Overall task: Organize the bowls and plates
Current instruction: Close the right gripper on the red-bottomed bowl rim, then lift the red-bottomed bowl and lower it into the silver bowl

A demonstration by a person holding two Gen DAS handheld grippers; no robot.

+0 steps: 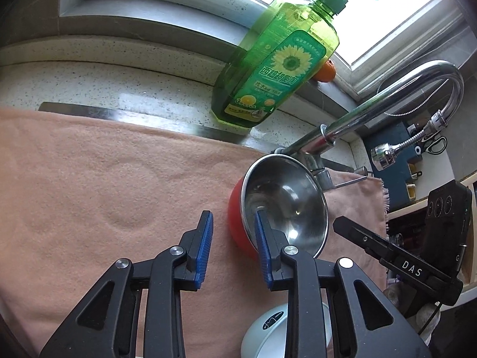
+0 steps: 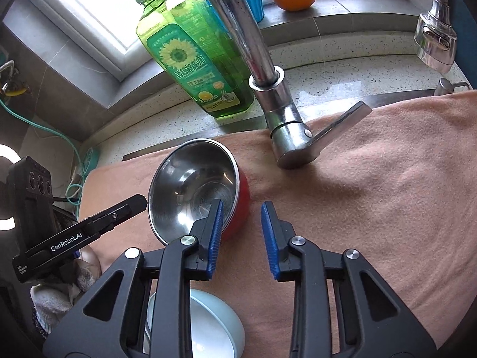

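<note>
Black left tongs (image 1: 232, 217) with ribbed blue pads fill the lower frame of the left wrist view, and the right tongs (image 2: 243, 205) do the same in the right wrist view. Both are open, each straddling one side of the bowl's rim: one pad inside, one outside and clear of the wall. A salmon-pink towel (image 1: 104, 194) covers most of the speckled worktop (image 1: 89, 80). At upper centre leans a green soap bottle (image 1: 274, 59) with a sunflower label and Chinese lettering too small to read. The bowl (image 2: 193, 179) lies mid-frame, tilted over the towel, mirror-bright steel inside and red outside. A pale bowl (image 2: 214, 328) shows at the bottom edge under the tongs. Each view shows the other tool's side, lettered "DAS" and "GenRobot.AI"
</note>
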